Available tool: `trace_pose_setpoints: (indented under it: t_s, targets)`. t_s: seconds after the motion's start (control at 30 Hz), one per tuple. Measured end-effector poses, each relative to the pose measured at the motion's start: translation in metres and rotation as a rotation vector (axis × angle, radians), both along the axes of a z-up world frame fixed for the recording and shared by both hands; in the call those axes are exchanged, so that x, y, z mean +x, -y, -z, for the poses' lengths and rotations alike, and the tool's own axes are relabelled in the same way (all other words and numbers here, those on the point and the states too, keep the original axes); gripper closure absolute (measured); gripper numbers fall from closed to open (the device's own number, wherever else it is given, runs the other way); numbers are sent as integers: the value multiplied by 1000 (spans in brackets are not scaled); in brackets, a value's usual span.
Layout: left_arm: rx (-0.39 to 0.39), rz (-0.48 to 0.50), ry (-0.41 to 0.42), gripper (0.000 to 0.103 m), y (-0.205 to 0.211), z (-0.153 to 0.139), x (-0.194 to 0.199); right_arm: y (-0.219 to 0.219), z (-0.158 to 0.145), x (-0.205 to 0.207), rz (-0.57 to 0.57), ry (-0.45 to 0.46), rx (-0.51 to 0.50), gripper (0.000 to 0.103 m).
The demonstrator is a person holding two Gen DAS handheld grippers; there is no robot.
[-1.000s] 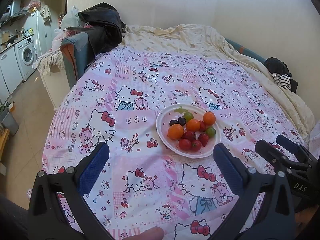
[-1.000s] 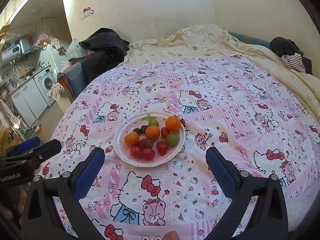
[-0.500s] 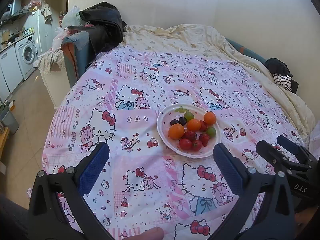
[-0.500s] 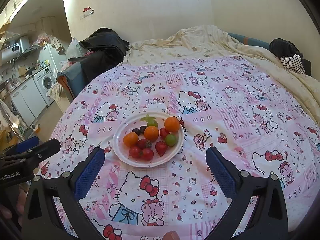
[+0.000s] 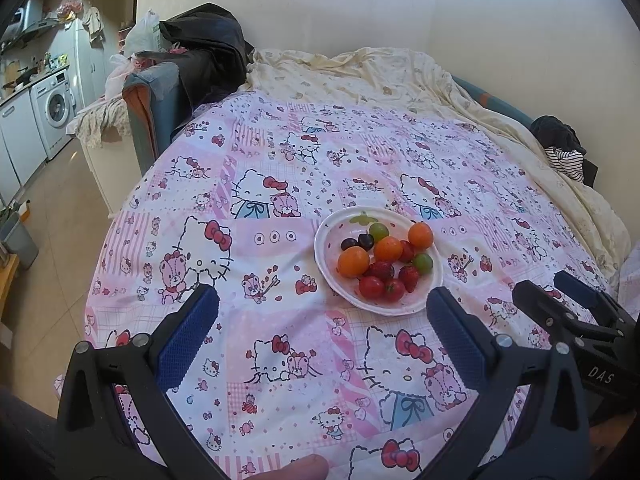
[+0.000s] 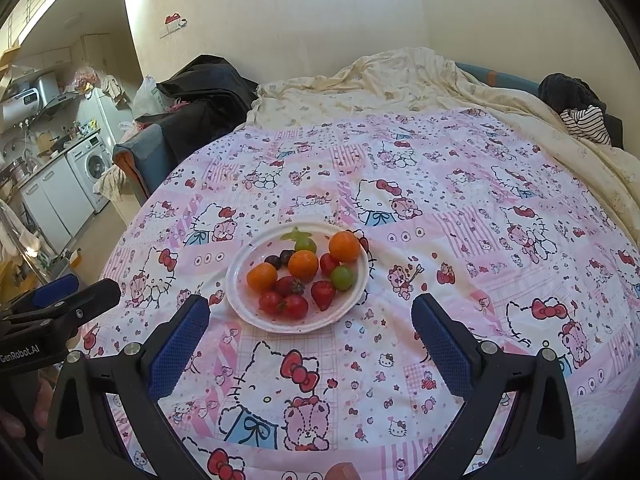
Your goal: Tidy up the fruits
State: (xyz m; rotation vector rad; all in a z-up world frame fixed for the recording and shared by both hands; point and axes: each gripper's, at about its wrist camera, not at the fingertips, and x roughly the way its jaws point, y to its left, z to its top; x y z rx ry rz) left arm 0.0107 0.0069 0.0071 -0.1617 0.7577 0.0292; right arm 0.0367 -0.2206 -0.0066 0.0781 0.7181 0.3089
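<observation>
Blue pads sit on the black fingers of my left hand-held gripper [image 5: 322,324], and they are spread wide with nothing between them. My right hand-held gripper [image 6: 310,330] is spread wide too, and it holds nothing. Both hang over the near edge of the bed [image 6: 500,208], which has a pink cartoon-cat blanket [image 5: 280,340] on it.

Just past the fingers, near the middle of the blanket, sits a white plate [image 6: 240,280]. All the fruit is on it. At the near side lie two red cherry tomatoes [image 6: 285,304] and strawberries [image 6: 322,293]. Behind them are three oranges [image 6: 303,265], two green grapes [image 6: 342,277] and two dark grapes [image 6: 279,258], all bunched close and touching.

Farther back, a cream blanket [image 6: 380,80] is bunched up along the far edge of the bed. A dark bag [image 6: 208,88] rests by the far left corner. A striped cloth [image 6: 586,122] lies at the far right edge.
</observation>
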Motion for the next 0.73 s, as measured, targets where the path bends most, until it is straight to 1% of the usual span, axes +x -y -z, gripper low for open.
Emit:
trace_pose_setpoints:
  t_s: [0.73]
  targets:
    - [-5,-2,-1,0,-1,2,-1,-2,-1,-1,-6,3,-5,0]
